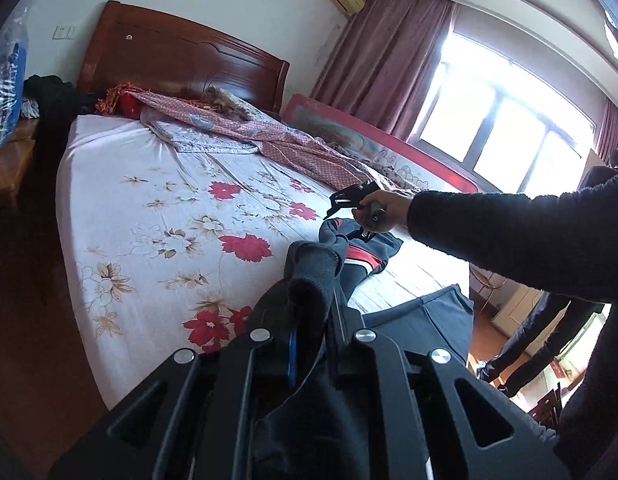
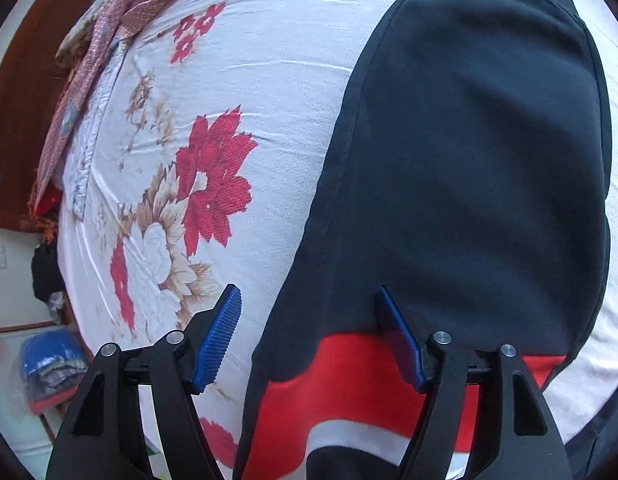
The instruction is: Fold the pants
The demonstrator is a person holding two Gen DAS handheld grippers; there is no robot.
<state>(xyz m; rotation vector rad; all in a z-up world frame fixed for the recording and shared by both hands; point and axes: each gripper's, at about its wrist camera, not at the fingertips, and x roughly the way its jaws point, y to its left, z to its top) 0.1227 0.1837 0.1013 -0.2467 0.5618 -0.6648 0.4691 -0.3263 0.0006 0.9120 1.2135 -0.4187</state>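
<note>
Left claw (image 1: 309, 320) clamps pants (image 2: 469, 160); right claw (image 2: 309, 336) agape above.

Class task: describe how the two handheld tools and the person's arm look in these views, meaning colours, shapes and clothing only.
Both tools have matte black frames of angular struts with cut-out openings, joined by round silver pivot pins. The right tool has two blue ribbed finger pads. On the left tool only a sliver of blue shows. The right arm wears a dark fleecy sleeve.
</note>
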